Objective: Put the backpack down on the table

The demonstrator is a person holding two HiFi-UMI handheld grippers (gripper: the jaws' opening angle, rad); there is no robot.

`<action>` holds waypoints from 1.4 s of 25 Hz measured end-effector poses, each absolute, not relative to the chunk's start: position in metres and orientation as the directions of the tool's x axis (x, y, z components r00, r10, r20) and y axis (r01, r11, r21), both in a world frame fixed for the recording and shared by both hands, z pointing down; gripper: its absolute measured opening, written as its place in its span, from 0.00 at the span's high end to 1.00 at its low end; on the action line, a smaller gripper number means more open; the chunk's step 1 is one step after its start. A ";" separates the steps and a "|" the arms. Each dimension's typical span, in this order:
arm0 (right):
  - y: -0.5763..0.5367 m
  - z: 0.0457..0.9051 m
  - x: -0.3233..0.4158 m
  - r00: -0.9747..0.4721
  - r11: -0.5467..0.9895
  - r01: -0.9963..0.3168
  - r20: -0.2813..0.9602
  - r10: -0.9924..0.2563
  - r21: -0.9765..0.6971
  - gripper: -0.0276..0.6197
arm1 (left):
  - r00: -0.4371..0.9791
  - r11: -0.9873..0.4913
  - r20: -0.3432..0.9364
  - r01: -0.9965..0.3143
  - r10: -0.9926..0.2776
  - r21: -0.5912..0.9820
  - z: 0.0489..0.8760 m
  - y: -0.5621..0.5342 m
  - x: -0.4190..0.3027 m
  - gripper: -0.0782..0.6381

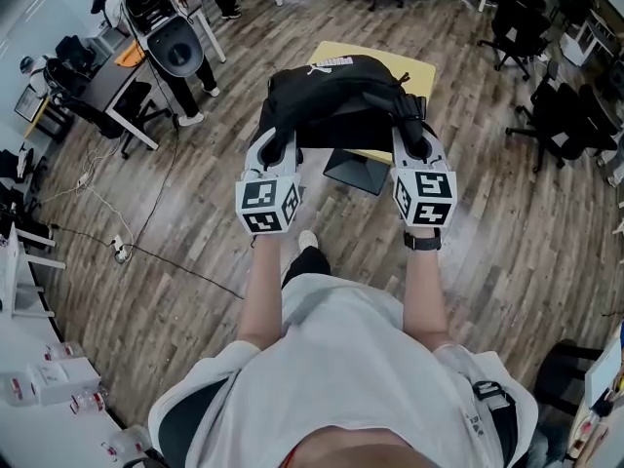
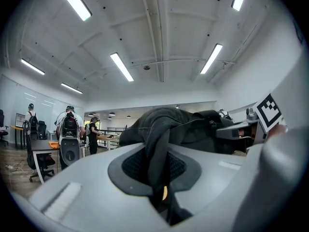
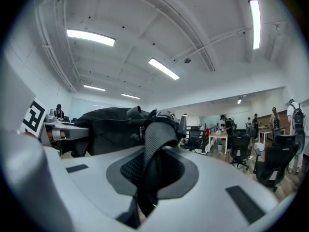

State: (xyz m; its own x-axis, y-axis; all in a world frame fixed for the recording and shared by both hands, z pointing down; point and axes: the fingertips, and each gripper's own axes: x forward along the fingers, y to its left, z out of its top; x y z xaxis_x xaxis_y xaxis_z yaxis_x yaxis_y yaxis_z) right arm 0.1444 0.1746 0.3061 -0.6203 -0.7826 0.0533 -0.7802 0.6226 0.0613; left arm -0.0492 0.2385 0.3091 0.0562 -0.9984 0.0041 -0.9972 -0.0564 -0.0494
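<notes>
The left gripper [image 1: 276, 154] pinches the left strap [image 2: 157, 151] and the right gripper [image 1: 416, 149] pinches the right strap [image 3: 153, 153]: two grippers, two straps, one black backpack [image 1: 336, 100], held over the near edge of the one yellow table [image 1: 417, 66].

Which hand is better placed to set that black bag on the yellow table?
Neither: left hand-held gripper and right hand-held gripper each clamp a strap, level, with the backpack between them at the table.

1 yellow-topped table [image 1: 414, 66] stood on a wood-plank floor [image 1: 195, 213]; a black backpack [image 1: 336, 100] hid most of its top, contact unclear.
</notes>
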 end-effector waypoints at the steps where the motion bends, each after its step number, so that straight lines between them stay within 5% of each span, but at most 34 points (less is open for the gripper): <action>1: 0.168 0.308 0.143 -0.615 0.617 -0.785 0.053 -0.787 0.061 0.90 | 0.063 -0.064 0.005 -0.997 -0.998 -0.049 0.311 0.232 -0.051 0.83; 35: -0.130 0.317 -0.004 -0.409 0.418 -0.904 0.102 -0.907 0.087 0.90 | 0.278 -0.280 -0.049 -0.958 -0.959 0.057 0.318 -0.121 -0.204 0.83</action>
